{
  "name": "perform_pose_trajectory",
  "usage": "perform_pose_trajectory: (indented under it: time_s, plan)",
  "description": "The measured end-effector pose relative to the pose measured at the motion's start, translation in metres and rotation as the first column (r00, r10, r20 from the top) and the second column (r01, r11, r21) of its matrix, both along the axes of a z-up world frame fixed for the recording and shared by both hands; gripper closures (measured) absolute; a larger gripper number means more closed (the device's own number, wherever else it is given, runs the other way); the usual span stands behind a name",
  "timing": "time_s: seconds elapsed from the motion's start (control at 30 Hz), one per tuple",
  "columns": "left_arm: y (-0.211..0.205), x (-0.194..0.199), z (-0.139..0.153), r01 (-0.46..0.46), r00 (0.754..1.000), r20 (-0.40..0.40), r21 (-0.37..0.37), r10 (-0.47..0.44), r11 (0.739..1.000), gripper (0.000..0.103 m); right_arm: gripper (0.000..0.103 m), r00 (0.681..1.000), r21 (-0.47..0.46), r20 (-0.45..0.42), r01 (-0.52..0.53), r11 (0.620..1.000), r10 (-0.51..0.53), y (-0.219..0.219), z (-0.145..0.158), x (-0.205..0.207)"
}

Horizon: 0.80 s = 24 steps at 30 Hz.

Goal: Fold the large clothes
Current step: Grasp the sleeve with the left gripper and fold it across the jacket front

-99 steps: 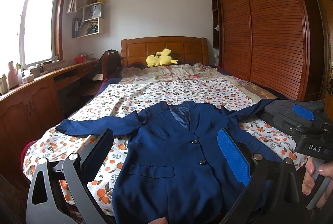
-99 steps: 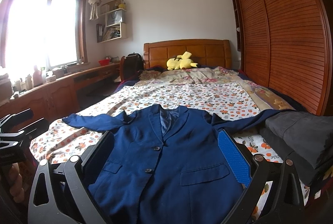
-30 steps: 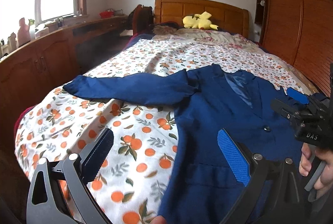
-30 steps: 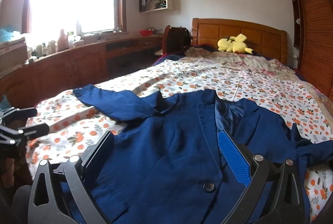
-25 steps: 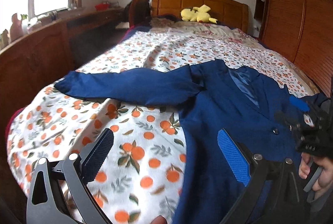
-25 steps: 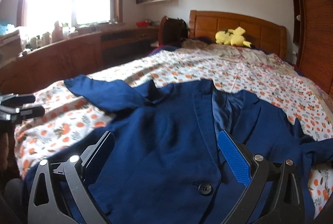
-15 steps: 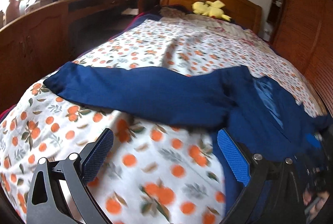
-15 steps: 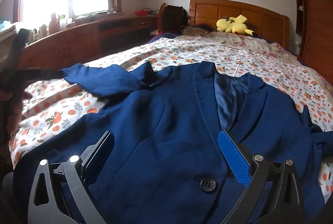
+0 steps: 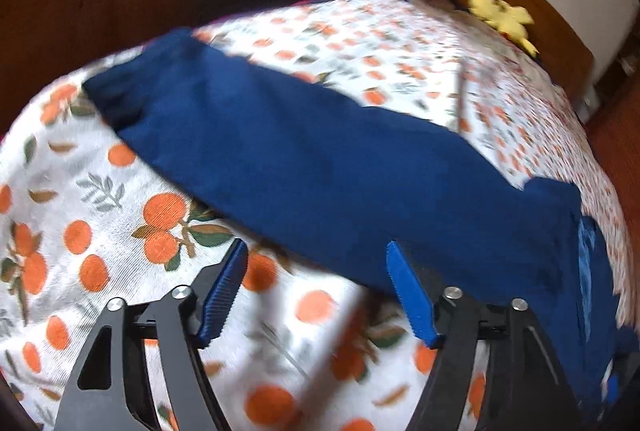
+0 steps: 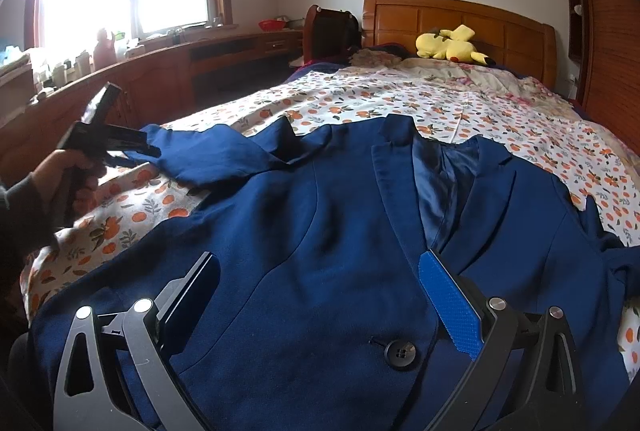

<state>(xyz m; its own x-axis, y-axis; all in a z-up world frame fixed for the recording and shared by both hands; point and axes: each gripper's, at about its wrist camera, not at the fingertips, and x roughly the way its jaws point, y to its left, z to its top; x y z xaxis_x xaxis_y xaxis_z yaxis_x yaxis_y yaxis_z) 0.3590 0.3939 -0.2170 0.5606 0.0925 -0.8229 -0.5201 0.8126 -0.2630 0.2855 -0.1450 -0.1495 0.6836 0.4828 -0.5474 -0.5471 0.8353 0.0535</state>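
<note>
A navy blue suit jacket point(image 10: 328, 231) lies face up on the orange-patterned bedsheet point(image 10: 360, 99), buttoned, its left sleeve point(image 9: 304, 159) stretched out sideways. My left gripper point(image 9: 316, 291) is open, its blue pads point(image 9: 224, 287) just above the sheet at the near edge of that sleeve; it also shows in the right wrist view point(image 10: 132, 151) by the cuff. My right gripper point(image 10: 320, 291) is open and empty, hovering low over the jacket's front near a button point(image 10: 400, 353).
A yellow plush toy point(image 10: 448, 47) lies by the wooden headboard point(image 10: 460, 19). A wooden desk and cabinets point(image 10: 160, 75) run along the left under the window. A wooden wardrobe point(image 10: 612, 31) stands on the right.
My left gripper has swung left and dropped close to the outstretched sleeve, its jaws narrowing somewhat. My right gripper has eased forward and lower over the jacket front.
</note>
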Motion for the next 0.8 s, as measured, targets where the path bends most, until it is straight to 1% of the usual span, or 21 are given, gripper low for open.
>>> perform_pose_trajectory:
  time_s: [0.03, 0.07, 0.1, 0.13, 0.2, 0.23, 0.27, 0.3, 0.37, 0.43, 0.5, 0.63, 0.7, 0.77, 0.8]
  plan:
    - [0.008, 0.002, -0.003, -0.015, 1.000, 0.007, -0.027, 0.016, 1.000, 0.035, 0.006, 1.000, 0.001, 0.000, 0.001, 1.000, -0.001, 0.000, 0.000, 0.000]
    - [0.014, 0.003, -0.004, -0.030, 0.999, 0.013, -0.044, 0.031, 0.999, 0.041, 0.006, 1.000, 0.001, 0.000, 0.001, 1.000, -0.001, -0.001, 0.000, 0.000]
    - [0.017, 0.004, -0.004, -0.041, 0.999, 0.012, -0.050, 0.042, 0.998, 0.048, 0.006, 1.000, 0.001, 0.000, 0.002, 1.000, -0.002, -0.001, 0.001, 0.000]
    - [0.020, 0.006, -0.003, -0.051, 0.999, 0.012, -0.056, 0.052, 0.997, 0.052, 0.007, 1.000, 0.001, 0.001, 0.002, 1.000, -0.002, -0.002, 0.001, 0.000]
    - [0.024, 0.009, 0.000, -0.059, 0.998, 0.018, -0.074, 0.060, 0.995, 0.068, 0.007, 1.000, -0.002, 0.005, 0.004, 1.000, -0.004, -0.003, 0.003, -0.002]
    - [0.025, 0.011, 0.001, -0.063, 0.998, 0.017, -0.080, 0.064, 0.995, 0.072, 0.007, 1.000, -0.004, 0.007, 0.005, 1.000, -0.005, -0.003, 0.003, -0.003]
    - [0.025, 0.011, 0.004, -0.067, 0.998, 0.014, -0.076, 0.068, 0.995, 0.079, 0.007, 1.000, -0.005, 0.010, 0.006, 1.000, -0.006, -0.004, 0.004, -0.004]
    - [0.024, 0.012, 0.006, -0.068, 0.998, 0.011, -0.065, 0.069, 0.996, 0.090, 0.007, 1.000, -0.006, 0.011, 0.007, 1.000, -0.007, -0.005, 0.004, -0.005]
    - [0.021, 0.015, 0.011, -0.065, 0.998, 0.006, -0.039, 0.065, 0.997, 0.101, 0.007, 1.000, -0.009, 0.019, 0.011, 1.000, -0.011, -0.009, 0.006, -0.008]
    - [0.014, 0.016, 0.021, -0.050, 0.999, 0.011, -0.003, 0.050, 0.999, 0.102, 0.007, 1.000, -0.013, 0.021, 0.014, 1.000, -0.014, -0.011, 0.008, -0.010]
    - [0.003, 0.015, 0.036, -0.034, 0.999, 0.024, 0.056, 0.033, 0.998, 0.103, 0.006, 0.999, -0.019, 0.026, 0.020, 1.000, -0.020, -0.015, 0.012, -0.012]
    - [-0.027, 0.014, 0.071, 0.008, 0.997, 0.078, 0.105, -0.016, 0.994, 0.103, 0.006, 0.999, -0.016, 0.022, 0.035, 0.999, -0.035, -0.027, 0.019, -0.016]
    - [-0.051, 0.014, 0.092, 0.048, 0.993, 0.104, 0.134, -0.062, 0.990, 0.103, 0.006, 0.999, -0.021, 0.025, 0.045, 0.999, -0.044, -0.032, 0.023, -0.019]
    - [-0.073, 0.013, 0.107, 0.082, 0.988, 0.120, 0.160, -0.102, 0.984, 0.103, 0.006, 0.998, -0.015, 0.029, 0.055, 0.998, -0.055, -0.039, 0.029, -0.022]
    - [-0.092, 0.012, 0.119, 0.115, 0.981, 0.133, 0.177, -0.140, 0.978, 0.103, 0.006, 0.998, -0.011, 0.031, 0.061, 0.998, -0.061, -0.043, 0.032, -0.024]
